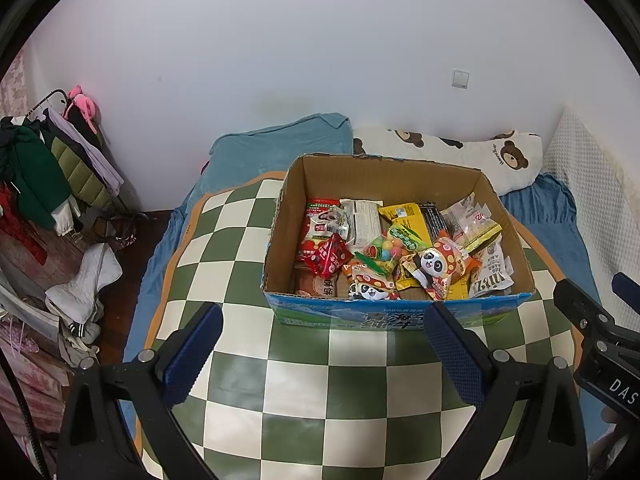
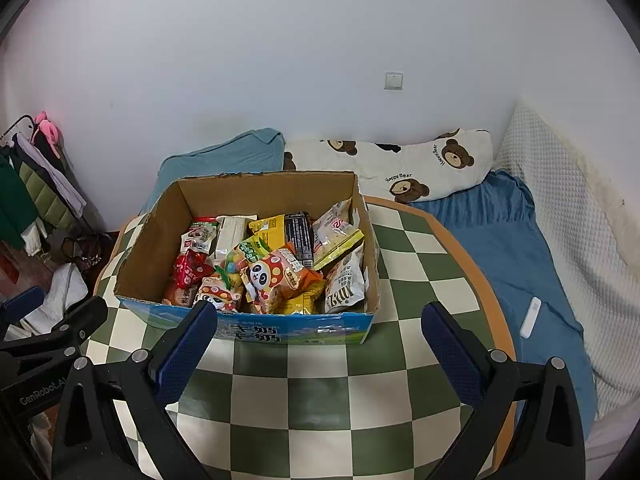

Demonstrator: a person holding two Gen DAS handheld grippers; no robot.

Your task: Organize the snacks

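An open cardboard box [image 1: 400, 312] with a blue printed front stands on a green-and-cream checkered mat [image 1: 296, 392]. It holds several snack packets, among them a panda-print bag [image 1: 436, 266], a red packet [image 1: 330, 256] and a yellow one [image 1: 402, 212]. The box [image 2: 256, 330] and the panda bag [image 2: 276, 276] also show in the right wrist view. My left gripper [image 1: 324, 348] is open and empty, just in front of the box. My right gripper [image 2: 320, 344] is open and empty, in front of the box's right corner.
The mat [image 2: 320, 400] lies on a bed with a blue sheet [image 2: 500, 248], a teddy-bear pillow [image 2: 404, 168] and a blue pillow [image 1: 280, 140] behind the box. A small white device [image 2: 530, 316] lies on the sheet at right. A clothes rack [image 1: 52, 160] stands at left.
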